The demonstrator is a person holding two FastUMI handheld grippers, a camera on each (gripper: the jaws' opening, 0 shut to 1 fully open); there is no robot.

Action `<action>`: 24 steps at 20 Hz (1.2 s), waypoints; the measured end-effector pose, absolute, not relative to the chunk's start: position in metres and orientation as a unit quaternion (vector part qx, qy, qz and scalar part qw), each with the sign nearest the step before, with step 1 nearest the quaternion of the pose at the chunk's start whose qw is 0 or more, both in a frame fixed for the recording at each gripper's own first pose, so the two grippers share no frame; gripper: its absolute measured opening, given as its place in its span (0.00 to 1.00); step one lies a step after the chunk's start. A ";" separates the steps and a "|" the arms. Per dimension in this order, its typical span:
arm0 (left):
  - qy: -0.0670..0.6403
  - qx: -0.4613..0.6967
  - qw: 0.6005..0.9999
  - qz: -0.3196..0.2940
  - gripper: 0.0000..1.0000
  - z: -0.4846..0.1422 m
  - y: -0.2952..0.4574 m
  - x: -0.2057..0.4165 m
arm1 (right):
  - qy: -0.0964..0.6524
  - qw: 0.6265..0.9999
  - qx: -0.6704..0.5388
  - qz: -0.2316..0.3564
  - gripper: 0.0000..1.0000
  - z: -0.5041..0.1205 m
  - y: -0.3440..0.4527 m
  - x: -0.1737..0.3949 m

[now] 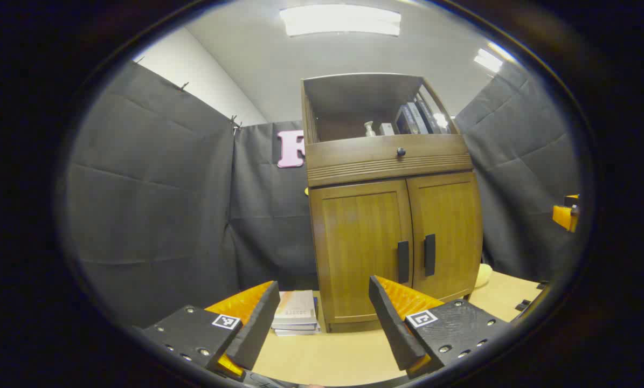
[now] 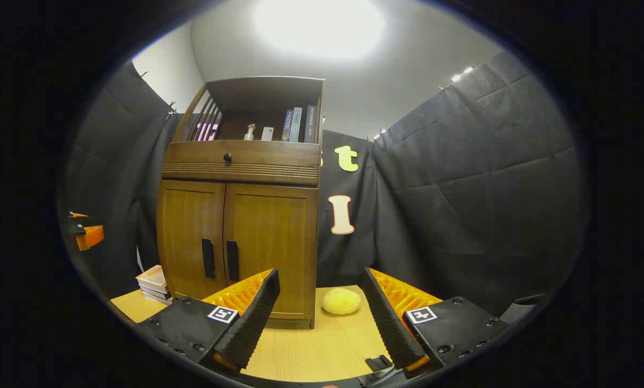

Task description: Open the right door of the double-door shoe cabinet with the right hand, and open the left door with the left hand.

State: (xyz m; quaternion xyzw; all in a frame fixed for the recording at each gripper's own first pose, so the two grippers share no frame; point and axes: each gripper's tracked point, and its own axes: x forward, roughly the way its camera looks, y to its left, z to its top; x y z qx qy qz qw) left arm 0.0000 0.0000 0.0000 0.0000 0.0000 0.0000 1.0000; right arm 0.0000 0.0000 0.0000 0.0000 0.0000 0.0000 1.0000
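Pale wooden counter (image 1: 332,355), draped in by dark cloth walls under bright ceiling panels. From the left: stacked books (image 1: 296,319), then shoe cabinet (image 1: 392,215) standing upright (left door (image 1: 362,242) and right door (image 1: 445,231) both closed), then a yellow puff (image 2: 341,300). Left gripper (image 1: 327,318) and right gripper (image 2: 322,307) well short of it, fingers spread apart, empty.

A stack of books (image 1: 296,313) lies at seven o'clock on the table (image 2: 322,350); a yellow sponge (image 2: 341,300) at six.

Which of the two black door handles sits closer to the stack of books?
The left door's black vertical handle: the stack of books lies beside the cabinet's left side, the right door's handle farther away.
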 end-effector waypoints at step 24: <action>-0.006 0.000 1.000 0.022 0.98 -0.001 0.017 -0.007 | -0.006 0.999 0.006 0.040 0.98 -0.004 0.034 0.038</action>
